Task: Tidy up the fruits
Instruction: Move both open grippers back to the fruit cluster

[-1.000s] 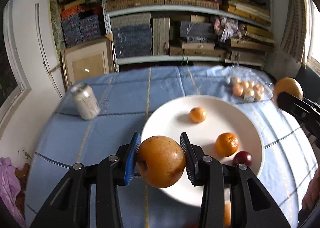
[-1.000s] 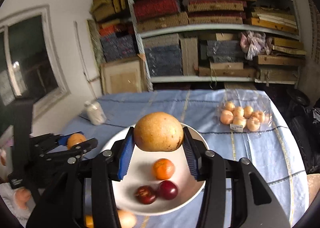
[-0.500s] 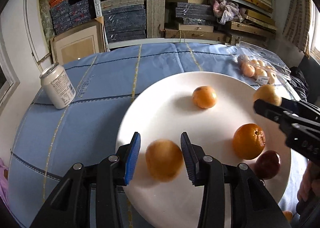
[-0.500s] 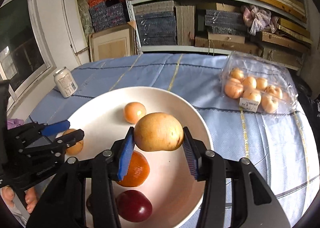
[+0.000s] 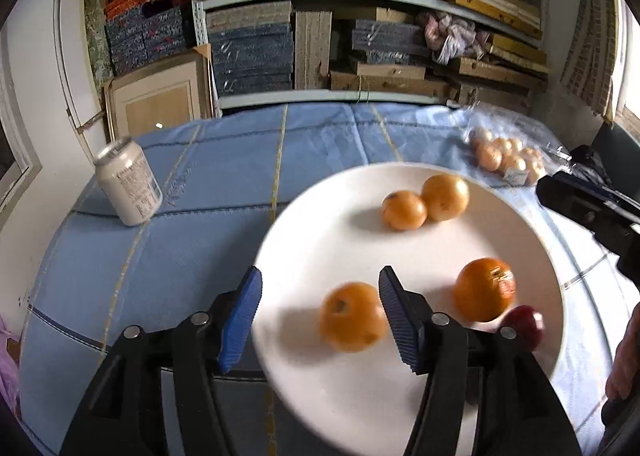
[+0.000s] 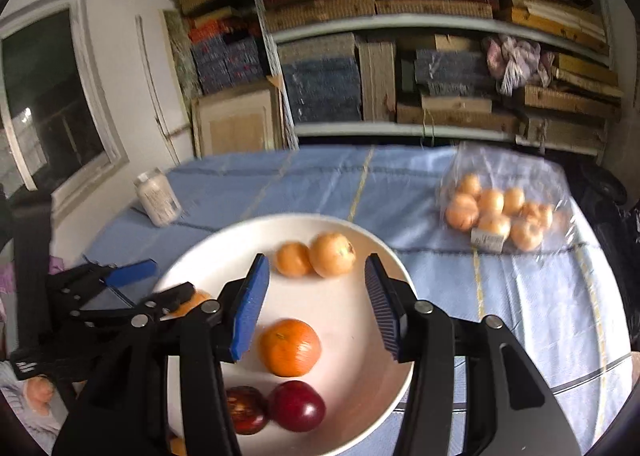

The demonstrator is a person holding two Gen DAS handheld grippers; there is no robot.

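A white plate [image 5: 320, 232] [image 6: 372, 388] on the blue cloth holds several fruits. My left gripper [image 5: 320, 310] is open; a brown pear [image 5: 352, 322] lies on the plate just between its fingertips, free of them. A small orange fruit [image 5: 403, 210] [image 6: 293, 259] and a yellow pear [image 5: 445, 191] [image 6: 333, 254] touch at the plate's far side. An orange [image 5: 484, 289] [image 6: 290, 347] and dark red fruits [image 5: 524, 326] [image 6: 296, 406] lie nearer. My right gripper [image 6: 316, 296] is open and empty above the plate.
A drink can [image 5: 129, 181] [image 6: 157, 197] stands on the cloth at the left. A clear bag of small orange fruits [image 5: 506, 157] [image 6: 500, 211] lies at the right. Full shelves [image 5: 360, 35] stand behind the table.
Both grippers have opened and pulled back. The left one let go of the brown pear on the plate; the right one left the yellow pear beside the small orange fruit.
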